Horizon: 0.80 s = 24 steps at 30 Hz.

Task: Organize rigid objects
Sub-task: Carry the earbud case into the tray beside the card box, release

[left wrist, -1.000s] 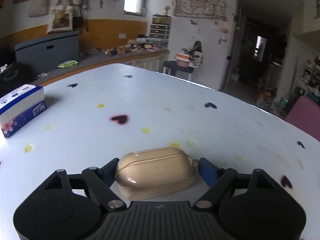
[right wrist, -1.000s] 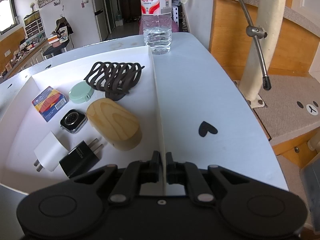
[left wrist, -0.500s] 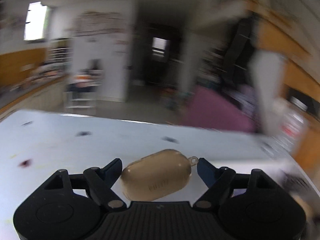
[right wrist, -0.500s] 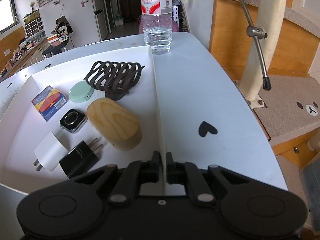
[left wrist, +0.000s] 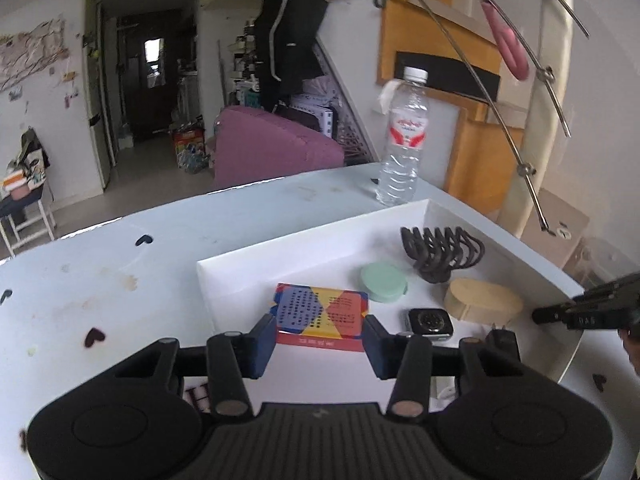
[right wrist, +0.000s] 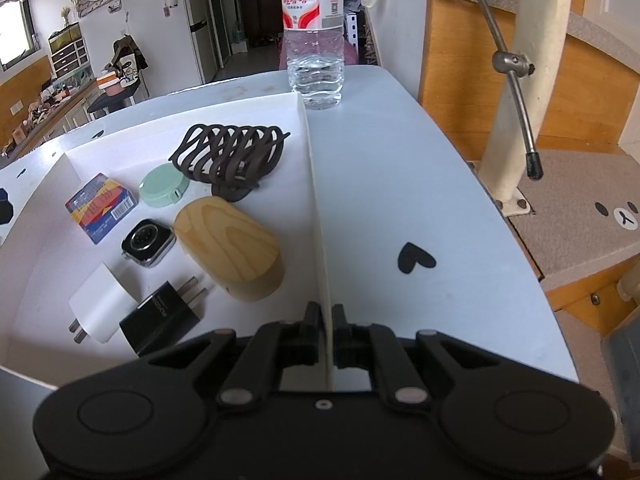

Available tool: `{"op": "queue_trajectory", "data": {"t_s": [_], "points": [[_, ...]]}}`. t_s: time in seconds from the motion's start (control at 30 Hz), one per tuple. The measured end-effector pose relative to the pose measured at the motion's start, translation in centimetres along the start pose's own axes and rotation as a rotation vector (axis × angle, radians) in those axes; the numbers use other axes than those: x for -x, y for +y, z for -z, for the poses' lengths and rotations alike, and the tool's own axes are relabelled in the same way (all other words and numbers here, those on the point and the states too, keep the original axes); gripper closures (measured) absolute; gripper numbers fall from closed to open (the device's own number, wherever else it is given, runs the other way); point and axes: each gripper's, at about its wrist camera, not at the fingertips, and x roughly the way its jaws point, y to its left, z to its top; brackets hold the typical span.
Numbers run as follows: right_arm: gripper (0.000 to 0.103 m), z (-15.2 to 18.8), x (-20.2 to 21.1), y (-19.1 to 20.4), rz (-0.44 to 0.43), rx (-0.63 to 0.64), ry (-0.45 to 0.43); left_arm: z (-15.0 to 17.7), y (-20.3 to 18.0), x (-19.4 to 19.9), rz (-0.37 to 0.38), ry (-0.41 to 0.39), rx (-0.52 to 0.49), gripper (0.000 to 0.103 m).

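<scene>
A white tray (right wrist: 316,216) holds a colourful card box (right wrist: 101,207), a mint round case (right wrist: 164,189), a dark hair claw (right wrist: 228,156), a wooden oval box (right wrist: 230,246), a watch body (right wrist: 147,242), a white charger (right wrist: 102,304) and a black charger (right wrist: 160,316). My right gripper (right wrist: 327,336) is shut on the tray's right wall. My left gripper (left wrist: 320,344) is open and empty above the tray, its fingers either side of the card box (left wrist: 322,314) below. The tan earbud case is not in view.
A water bottle (right wrist: 314,36) stands on the table just beyond the tray's far right corner. The table's right edge (right wrist: 500,216) drops to a carpeted cat stand with a post (right wrist: 520,80). Black heart marks dot the tabletop.
My left gripper swung right from the open table to over the tray. The tan earbud case that sat between its fingers is gone from view. My right gripper has not moved.
</scene>
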Motion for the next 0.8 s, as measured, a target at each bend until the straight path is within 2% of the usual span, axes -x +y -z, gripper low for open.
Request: {"op": "queue_trajectory", "data": {"t_s": [0.17, 0.27, 0.4, 0.53, 0.67, 0.77, 0.8], "points": [[0.096, 0.0, 0.1, -0.1, -0.006, 0.002, -0.002, 0.6, 3.7, 2.5, -0.067, -0.024, 0.108, 0.051], [0.096, 0.1, 0.1, -0.2, -0.01, 0.0, -0.004, 2.3, 6.6, 4.2, -0.153, -0.014, 0.2, 0.029], [0.096, 0.1, 0.1, -0.2, -0.01, 0.002, -0.004, 5.1, 9.4, 5.6, -0.242, 0.025, 0.246, 0.017], [0.096, 0.1, 0.1, -0.1, -0.006, 0.001, -0.003, 7.3, 11.3, 5.8, -0.306, 0.069, 0.255, 0.016], [0.096, 0.1, 0.1, 0.0, 0.001, -0.001, -0.002, 8.0, 12.5, 5.3, -0.359, 0.07, 0.231, 0.016], [0.095, 0.0, 0.1, 0.1, 0.006, -0.003, 0.0, 8.2, 13.8, 4.4, -0.379, 0.079, 0.228, 0.02], [0.095, 0.0, 0.0, 0.1, 0.007, -0.003, 0.002, 8.4, 14.0, 4.1, -0.389, 0.083, 0.221, 0.025]]}}
